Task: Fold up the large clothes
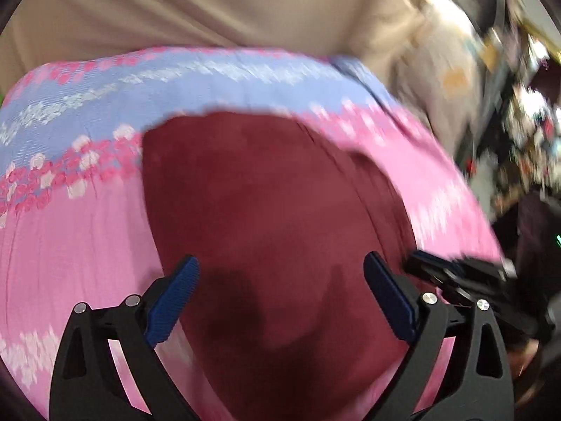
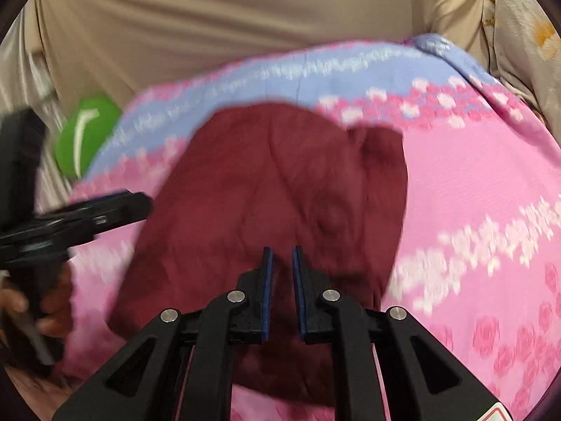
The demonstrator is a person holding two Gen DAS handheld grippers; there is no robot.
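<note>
Two claws [image 1: 280, 273] [image 2: 282, 256] over unlabelled maroon garment [image 1: 266, 210].

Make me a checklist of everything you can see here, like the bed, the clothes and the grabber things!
Surface: pink and blue flowered blanket spread over a beige sheet.
Job's things: dark red garment lying on the blanket, partly folded, creased.
Clutter: green object at the blanket's far left edge; blurred, kind unclear.
Grippers: left gripper open above the garment, nothing between its fingers; right gripper nearly closed with a narrow gap, no cloth pinched.
Cables: nothing seen.
Surroundings: patterned cloth at the far right; blurred jumble of items beyond the bed; a hand on the left gripper's handle.
</note>
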